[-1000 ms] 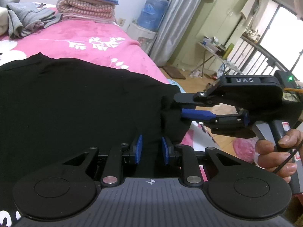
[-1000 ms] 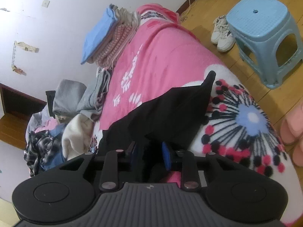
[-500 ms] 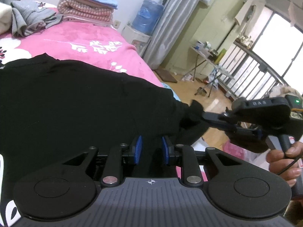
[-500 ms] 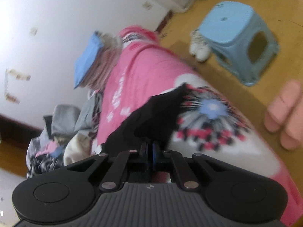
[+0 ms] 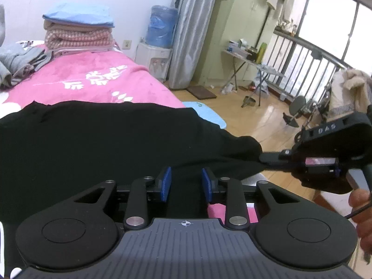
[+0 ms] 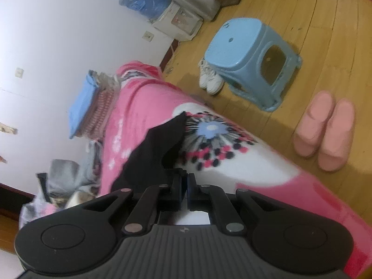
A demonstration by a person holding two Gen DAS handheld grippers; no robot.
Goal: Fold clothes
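Pink-covered bed (image 5: 93,79): black garment (image 5: 104,144) spans both jaws. Left gripper (image 5: 186,181) jaws are opening, fabric between them; right gripper (image 6: 185,189) jaws are clamped onto its corner.

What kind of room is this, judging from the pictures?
Most likely a bedroom in a home: a bed with a pink cover, folded clothes stacked on it, and slippers on the wooden floor.

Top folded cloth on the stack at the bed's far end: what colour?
Light blue, plain, no pattern; clearest in the left wrist view.
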